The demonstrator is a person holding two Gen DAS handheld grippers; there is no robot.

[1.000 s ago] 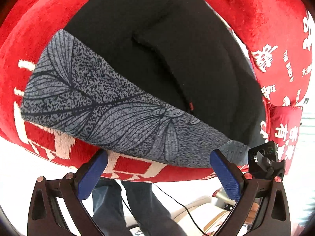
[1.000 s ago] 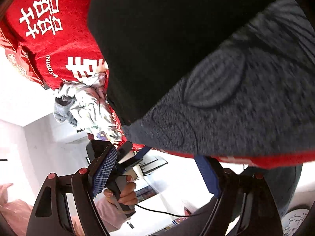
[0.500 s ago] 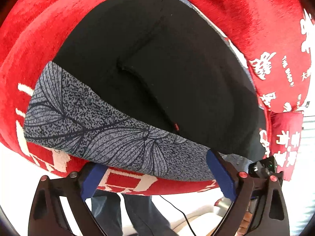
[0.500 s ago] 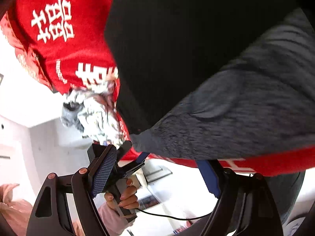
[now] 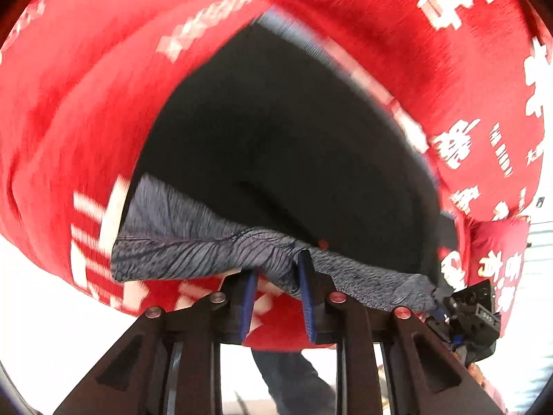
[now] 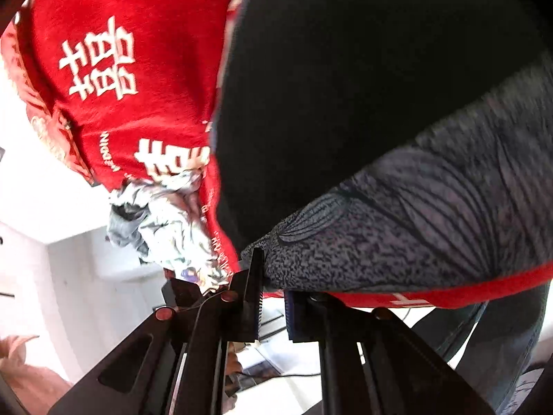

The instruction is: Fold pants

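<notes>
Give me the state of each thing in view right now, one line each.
left tool: shut on the grey patterned hem, which bunches between its pads.
right tool: shut on the hem's corner.
pants: black, spread flat on the cover, grey patterned hem at the near edge.
red cover: lies under the pants, printed with white characters.
crumpled silver-grey cloth: bunched up beside the pants.

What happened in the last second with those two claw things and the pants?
Both closed. The left gripper and the right gripper, open a second ago, moved up to the grey patterned band of the pants and pinched it, bunching the cloth. The pants stay spread on the red blanket; the crumpled grey cloth hasn't moved.
</notes>
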